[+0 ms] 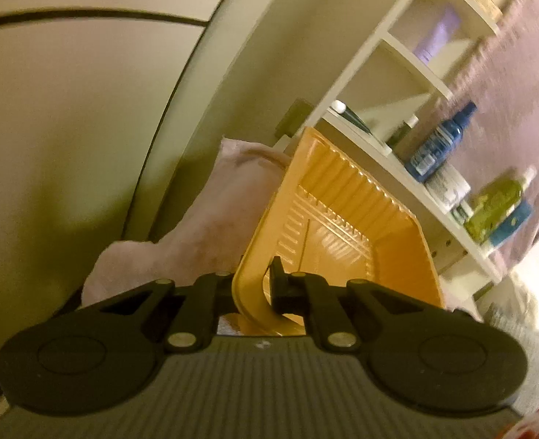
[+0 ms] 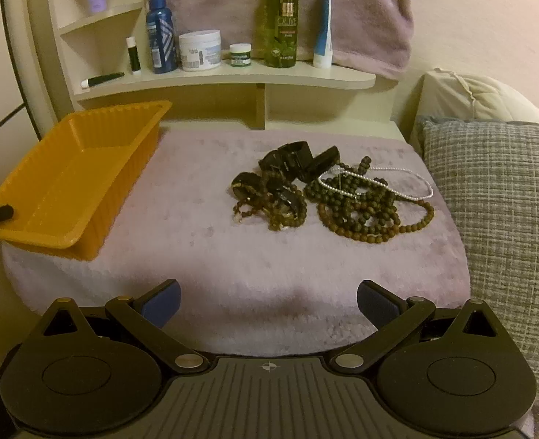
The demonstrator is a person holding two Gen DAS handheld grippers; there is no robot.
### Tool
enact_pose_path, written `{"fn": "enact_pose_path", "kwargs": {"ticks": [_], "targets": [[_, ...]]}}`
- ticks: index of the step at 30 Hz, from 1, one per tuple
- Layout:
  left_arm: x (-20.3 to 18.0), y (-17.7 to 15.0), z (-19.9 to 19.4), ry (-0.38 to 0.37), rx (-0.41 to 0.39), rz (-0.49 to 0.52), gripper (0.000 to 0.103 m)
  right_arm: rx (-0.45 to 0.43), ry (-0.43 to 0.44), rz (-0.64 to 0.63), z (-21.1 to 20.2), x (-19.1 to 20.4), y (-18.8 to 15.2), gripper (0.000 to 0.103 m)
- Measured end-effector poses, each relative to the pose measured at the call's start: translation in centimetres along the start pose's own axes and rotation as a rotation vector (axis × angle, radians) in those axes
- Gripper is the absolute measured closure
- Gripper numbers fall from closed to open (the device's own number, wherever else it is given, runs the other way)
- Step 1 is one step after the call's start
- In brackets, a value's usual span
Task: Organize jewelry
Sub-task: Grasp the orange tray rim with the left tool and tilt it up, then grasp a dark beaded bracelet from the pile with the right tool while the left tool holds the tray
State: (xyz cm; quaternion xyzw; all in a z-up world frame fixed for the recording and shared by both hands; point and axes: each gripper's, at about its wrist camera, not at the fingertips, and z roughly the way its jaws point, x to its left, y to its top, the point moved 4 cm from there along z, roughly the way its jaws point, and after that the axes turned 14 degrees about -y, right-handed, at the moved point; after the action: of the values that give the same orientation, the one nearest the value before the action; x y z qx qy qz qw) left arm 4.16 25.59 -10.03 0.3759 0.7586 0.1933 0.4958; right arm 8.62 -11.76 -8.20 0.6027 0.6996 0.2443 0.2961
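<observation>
Closest in, the left gripper (image 1: 266,289) was clamped on the near rim of the orange ribbed plastic tray (image 2: 75,183), a thin, light, slightly flexible shell that looked tilted with its gripped corner off the pale pink plush cloth (image 2: 203,248), so pinching the rolled lip seemed the surest hold. Further back the right gripper (image 2: 268,301) hovered with its jaws spread wide and nothing between them, and beyond it, well apart from the tray, lay the tangled heap of brown wooden bead strands (image 2: 364,208), dark chunky bracelets (image 2: 295,161) and a thin silver bead chain (image 2: 379,183). Those strands would likely be limp, light and prone to snag, best lifted by pinching one loop at the pile's edge.
</observation>
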Motion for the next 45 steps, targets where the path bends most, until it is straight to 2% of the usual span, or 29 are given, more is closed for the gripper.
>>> {"fn": "enact_pose_path", "kwargs": {"ticks": [4, 8, 14, 23, 25, 29, 34, 37, 40, 44, 45], "targets": [[-1.7, -0.1, -0.2, 0.051, 0.028, 0.136, 0.095, -0.007, 0.003, 0.018, 0.4, -0.3, 0.2, 0.001], [-4.0, -0.2, -0.6, 0.113, 0.062, 0.286, 0.099, -0.009, 0.015, 0.047, 0.9, -1.0, 0.2, 0.001], [-7.4, 0.2, -0.8, 0.152, 0.069, 0.451, 0.099, -0.028, 0.024, 0.096, 1.5, -2.6, 0.7, 0.001], [-11.2, 0.4, 0.2, 0.164, 0.096, 0.579, 0.099, -0.083, 0.007, 0.161, 3.4, -7.1, 1.0, 0.001], [-11.9, 0.4, 0.6, 0.167, 0.098, 0.590, 0.099, -0.093, -0.002, 0.167, 4.1, -8.0, 1.3, 0.014], [-12.9, 0.5, 1.1, 0.177, 0.105, 0.604, 0.099, -0.106, 0.057, 0.139, 5.6, -8.4, 2.1, 0.031], [-13.8, 0.3, 1.8, 0.188, 0.114, 0.625, 0.099, -0.159, 0.176, -0.037, 6.6, -4.6, 3.3, 0.051], [-14.1, 0.4, 2.0, 0.189, 0.119, 0.626, 0.099, -0.178, 0.206, -0.163, 7.4, -1.9, 3.5, 0.061], [-14.1, 0.6, 2.1, 0.192, 0.124, 0.626, 0.099, -0.191, 0.190, -0.289, 8.5, 0.2, 3.3, 0.068], [-14.0, 0.5, 2.0, 0.190, 0.130, 0.616, 0.099, -0.200, 0.147, -0.379, 9.5, 1.4, 3.0, 0.081], [-14.0, 0.5, 2.0, 0.190, 0.129, 0.614, 0.099, -0.206, 0.138, -0.387, 9.5, 1.4, 2.9, 0.096]]}}
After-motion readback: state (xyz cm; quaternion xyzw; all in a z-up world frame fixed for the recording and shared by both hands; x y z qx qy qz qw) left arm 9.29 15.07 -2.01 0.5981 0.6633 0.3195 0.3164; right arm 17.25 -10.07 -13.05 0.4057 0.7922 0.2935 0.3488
